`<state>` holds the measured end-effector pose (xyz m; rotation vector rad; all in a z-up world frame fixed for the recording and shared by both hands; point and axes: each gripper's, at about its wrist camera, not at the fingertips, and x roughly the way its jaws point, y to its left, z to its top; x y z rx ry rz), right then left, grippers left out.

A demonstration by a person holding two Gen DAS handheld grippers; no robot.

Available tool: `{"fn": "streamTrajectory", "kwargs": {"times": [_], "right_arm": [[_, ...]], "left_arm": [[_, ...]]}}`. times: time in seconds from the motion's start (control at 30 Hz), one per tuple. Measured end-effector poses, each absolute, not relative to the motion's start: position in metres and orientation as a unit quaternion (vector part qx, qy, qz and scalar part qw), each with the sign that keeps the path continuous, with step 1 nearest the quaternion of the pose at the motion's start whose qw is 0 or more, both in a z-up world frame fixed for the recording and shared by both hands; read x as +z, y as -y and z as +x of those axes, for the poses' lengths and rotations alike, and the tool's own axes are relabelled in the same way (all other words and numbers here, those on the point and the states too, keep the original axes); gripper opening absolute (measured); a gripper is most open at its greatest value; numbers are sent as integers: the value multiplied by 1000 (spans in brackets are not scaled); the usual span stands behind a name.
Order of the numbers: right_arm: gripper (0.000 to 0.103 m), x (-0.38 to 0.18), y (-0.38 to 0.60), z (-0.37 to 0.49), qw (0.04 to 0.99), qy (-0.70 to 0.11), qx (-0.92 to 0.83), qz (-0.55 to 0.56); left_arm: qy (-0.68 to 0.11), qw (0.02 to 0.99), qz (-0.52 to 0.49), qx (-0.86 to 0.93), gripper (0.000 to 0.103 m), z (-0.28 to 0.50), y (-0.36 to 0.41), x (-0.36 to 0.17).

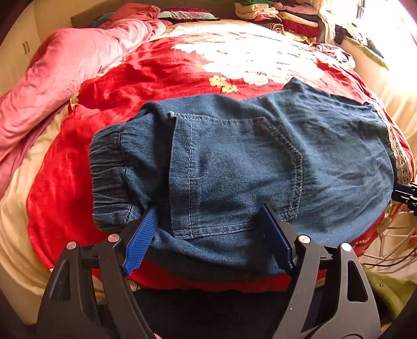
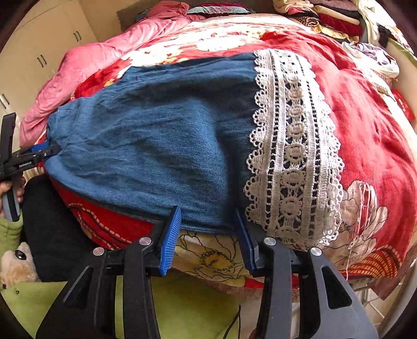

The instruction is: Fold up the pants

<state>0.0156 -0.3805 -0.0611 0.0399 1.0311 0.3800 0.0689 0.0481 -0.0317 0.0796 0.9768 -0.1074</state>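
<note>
Blue denim pants [image 1: 234, 161] lie folded flat on the red flowered blanket [image 1: 156, 67]. Their elastic waistband [image 1: 109, 167] is at the left and a back pocket faces up. The white lace cuff [image 2: 294, 146] marks the other end. My left gripper [image 1: 209, 208] stands open at the near edge by the waistband, its blue pads wide apart on either side of the pocket corner and not pressing. My right gripper [image 2: 208, 210] is open too, with the near hem of the leg lying between its pads just left of the lace. In the right wrist view the left gripper [image 2: 34, 151] shows at the far left.
A pink quilt [image 1: 65, 78] is bunched along the bed's left side. Folded clothes [image 1: 281, 18] are stacked at the back right. Cream wardrobe doors [image 2: 39, 52] stand to the left. A green cushion [image 2: 187, 307] and a dark cloth [image 2: 52, 229] lie below the bed's near edge.
</note>
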Motion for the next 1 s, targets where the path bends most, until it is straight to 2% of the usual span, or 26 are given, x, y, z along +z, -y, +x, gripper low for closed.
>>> {"fn": "streamTrajectory", "kwargs": {"times": [0.1, 0.17, 0.37, 0.47, 0.6, 0.67, 0.73, 0.87, 0.9, 0.93, 1.0], "right_arm": [[43, -38, 383, 8, 867, -449, 212, 24], [50, -23, 383, 9, 880, -422, 215, 25], [50, -16, 360, 40, 885, -408, 222, -1], [51, -21, 349, 51, 882, -414, 222, -22], [53, -49, 345, 63, 867, -457, 197, -31], [53, -53, 347, 61, 871, -448, 198, -28], [53, -54, 347, 60, 872, -446, 199, -33], [53, -57, 348, 62, 872, -446, 202, -28], [53, -58, 349, 62, 872, -445, 202, -26], [53, -59, 349, 62, 872, -444, 202, -25], [53, -59, 348, 62, 873, -444, 201, -26]], "left_arm": [[-445, 892, 12, -80, 71, 58, -45, -10], [-429, 899, 8, -93, 71, 57, -38, 4], [-412, 898, 0, -155, 73, 98, -2, 27], [-421, 891, 13, -166, 73, 136, 17, 25], [-461, 864, -19, -202, 73, 190, 34, 4], [-469, 858, -11, -207, 72, 206, 43, -8], [-486, 846, -14, -219, 61, 224, 51, -21], [-510, 823, -50, -243, 54, 248, 53, -43], [-510, 821, -49, -251, 47, 249, 55, -44], [-509, 819, -50, -261, 29, 248, 57, -44], [-506, 810, -66, -289, 6, 245, 63, -42]]}}
